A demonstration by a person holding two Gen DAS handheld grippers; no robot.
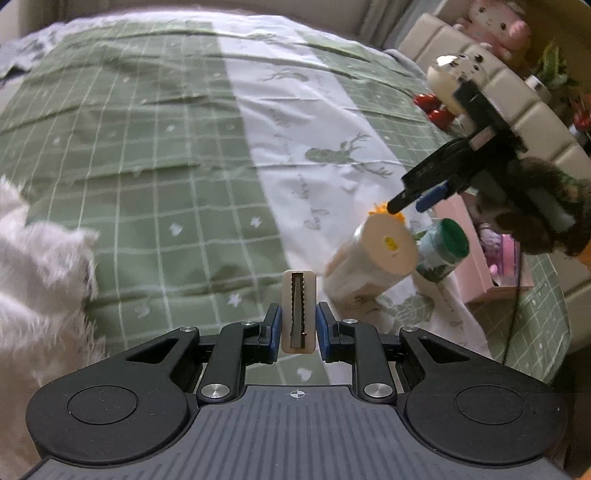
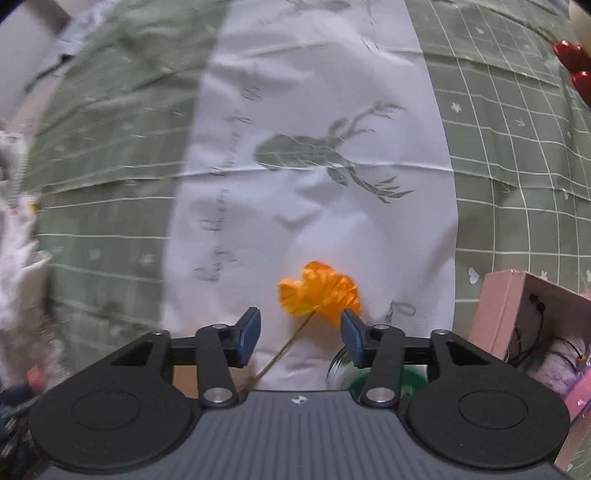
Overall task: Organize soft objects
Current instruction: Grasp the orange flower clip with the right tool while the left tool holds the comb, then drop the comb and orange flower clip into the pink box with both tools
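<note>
- Left wrist view has the left gripper (image 1: 298, 325) with its jaws clamped on a small cream clip-like thing (image 1: 298, 310) with a toothed slot down the middle; can't say for sure what it is, it looks hard rather than soft
- right gripper (image 2: 300, 334) in its own view has the jaws apart and nothing between them; it hangs just over an orange fabric flower (image 2: 320, 291) whose thin stem runs back under the gripper body
- far as progress goes, I'd guess it's early or middle; a white fluffy thing (image 1: 40, 273) sits loose at the left edge of the bed, and the flower isn't put anywhere yet
- a pink plush (image 1: 495, 24) sits up behind the padded headboard (image 1: 517, 99), so maybe that's where soft stuff ends up, just a guess
- near the flower there's a cream cylinder (image 1: 373, 258) on its side and a green-lidded jar (image 1: 445, 245) touching it; a pink box (image 2: 517, 317) lies open beside them
- surface is a bed with a green grid-pattern cover (image 1: 147, 155), a white band down the middle with deer printed on it; it's wrinkled and soft, so things will tip easily
- room is mostly hidden; some red shiny cherry-like decorations (image 1: 434, 109) by the headboard, edges blurry
</note>
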